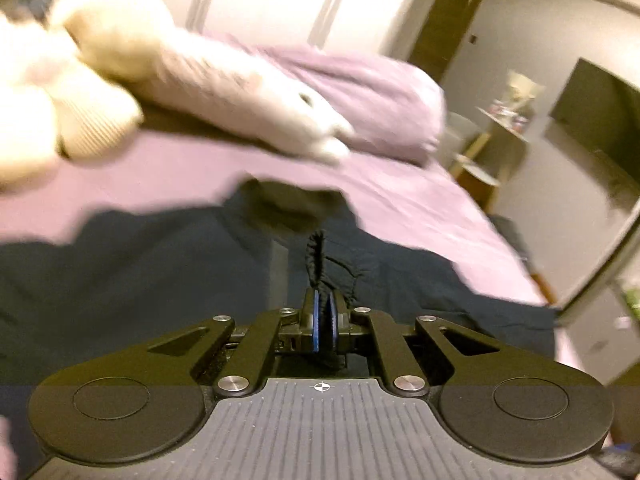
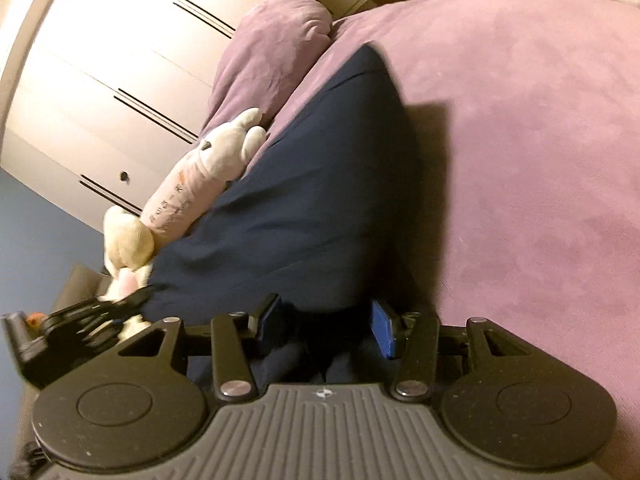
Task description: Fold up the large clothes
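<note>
My left gripper (image 1: 325, 322) has its blue pads pressed together on a bunched fold of the dark navy garment (image 1: 160, 280), pinching it so a ridge of cloth stands up just beyond the fingertips. The garment lies spread across the purple bedspread (image 1: 400, 200), with a white plush toy (image 1: 248, 108) behind it near the purple pillow (image 1: 380, 92); that view is motion-blurred. My right gripper (image 2: 326, 322) has its jaws partly spread with navy cloth between them; I cannot tell whether the pads actually press it, possibly only straddling. From there the garment runs up toward the pillow, the plush toy at its left edge.
</note>
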Motion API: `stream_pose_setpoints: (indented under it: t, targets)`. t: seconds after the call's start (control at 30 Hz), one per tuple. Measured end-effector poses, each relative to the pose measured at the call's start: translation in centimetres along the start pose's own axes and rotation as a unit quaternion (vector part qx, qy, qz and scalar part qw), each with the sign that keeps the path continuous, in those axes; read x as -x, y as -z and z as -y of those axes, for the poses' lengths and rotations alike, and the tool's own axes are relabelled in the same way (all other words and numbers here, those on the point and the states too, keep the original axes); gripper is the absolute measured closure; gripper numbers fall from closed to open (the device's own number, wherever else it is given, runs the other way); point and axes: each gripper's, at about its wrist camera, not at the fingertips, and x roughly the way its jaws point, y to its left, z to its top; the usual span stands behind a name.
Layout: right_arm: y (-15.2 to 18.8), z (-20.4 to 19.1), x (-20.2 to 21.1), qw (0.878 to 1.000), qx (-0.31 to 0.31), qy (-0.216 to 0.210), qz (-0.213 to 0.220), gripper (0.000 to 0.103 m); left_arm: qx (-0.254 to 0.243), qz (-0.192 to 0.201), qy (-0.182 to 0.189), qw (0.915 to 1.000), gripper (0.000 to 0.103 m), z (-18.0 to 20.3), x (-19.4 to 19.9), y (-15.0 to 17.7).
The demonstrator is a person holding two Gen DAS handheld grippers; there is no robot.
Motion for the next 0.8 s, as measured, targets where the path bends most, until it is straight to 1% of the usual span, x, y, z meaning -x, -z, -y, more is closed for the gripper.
stream_pose_setpoints:
  t: [0.03, 0.1, 0.13, 0.2, 0.27, 0.3, 0.37, 0.43, 0.47, 0.5, 0.53, 0.57, 0.6, 0.63, 0.67, 0.73, 0.77, 0.8]
  targets:
    - [-0.2, -0.3, -0.3, 1.0, 0.001, -0.001, 0.001, 0.054, 0.004, 0.002, -0.01, 0.9999, 0.096, -0.6, 0.3, -0.3]
    - [-0.5, -0.6, -1.1, 1.0, -0.012, -0.006, -0.003, 0.053, 0.028, 0.005, -0.015, 0.9995, 0.096, -2.0, 0.7, -0.9]
    - [-0.5, -0.6, -1.7, 0.999, -0.025, -0.016, -0.011, 0.053, 0.037, 0.008, -0.013, 0.9992, 0.097, -2.3, 1.1, -1.1]
    - [-0.3, -0.7, -2.7, 0.997, -0.053, -0.04, -0.035, 0.053, 0.038, 0.018, -0.008, 0.9991, 0.097, -2.5, 1.8, -1.6]
    - [0.0, -1.2, -3.5, 0.995, -0.064, -0.054, -0.046, 0.045, 0.038, 0.025, 0.001, 0.999, 0.097, -2.2, 2.4, -2.1]
    - [0.0, -1.4, -3.9, 0.995, -0.067, -0.056, -0.046, 0.039, 0.042, 0.026, 0.006, 0.9988, 0.097, -2.2, 2.5, -2.3]
    - [-0.3, -1.6, -4.8, 0.992, -0.09, -0.065, -0.053, 0.038, 0.049, 0.033, 0.012, 0.9982, 0.097, -2.4, 2.9, -2.6]
    - [-0.6, -1.6, -5.5, 0.99, -0.107, -0.075, -0.054, 0.038, 0.046, 0.043, 0.009, 0.998, 0.097, -2.5, 3.6, -3.0]
    - [-0.9, -1.7, -5.8, 0.99, -0.109, -0.076, -0.052, 0.04, 0.044, 0.046, 0.005, 0.9979, 0.097, -2.7, 3.7, -3.1]
    - [-1.3, -1.9, -6.2, 0.989, -0.112, -0.079, -0.048, 0.048, 0.043, 0.049, 0.001, 0.9979, 0.097, -2.9, 3.7, -3.1]
    - [-1.5, -2.0, -6.5, 0.99, -0.111, -0.079, -0.047, 0.06, 0.042, 0.051, -0.005, 0.9978, 0.097, -3.3, 3.8, -3.1]
    - [-2.0, -2.1, -6.6, 0.99, -0.107, -0.077, -0.043, 0.068, 0.041, 0.051, -0.011, 0.9978, 0.097, -3.5, 3.8, -3.2]
    - [-2.5, -2.5, -6.8, 0.992, -0.094, -0.074, -0.037, 0.082, 0.039, 0.05, -0.015, 0.9979, 0.097, -3.8, 3.7, -3.1]
    - [-2.9, -3.7, -7.2, 0.995, -0.07, -0.063, -0.025, 0.085, 0.036, 0.047, -0.021, 0.998, 0.097, -3.9, 3.4, -3.0]
    - [-3.3, -4.6, -7.0, 0.998, -0.035, -0.046, -0.004, 0.086, 0.031, 0.044, -0.025, 0.9983, 0.097, -4.0, 3.0, -2.8]
    - [-3.6, -6.7, -6.5, 0.999, 0.032, -0.014, 0.034, 0.086, 0.01, 0.045, -0.043, 0.998, 0.097, -3.8, 2.2, -2.6]
    - [-3.6, -7.7, -6.6, 0.998, 0.058, 0.002, 0.04, 0.086, -0.001, 0.05, -0.055, 0.9972, 0.097, -3.8, 1.8, -2.5]
    - [-3.6, -8.5, -7.1, 0.996, 0.078, 0.012, 0.036, 0.086, -0.011, 0.054, -0.067, 0.9962, 0.097, -3.8, 1.4, -2.4]
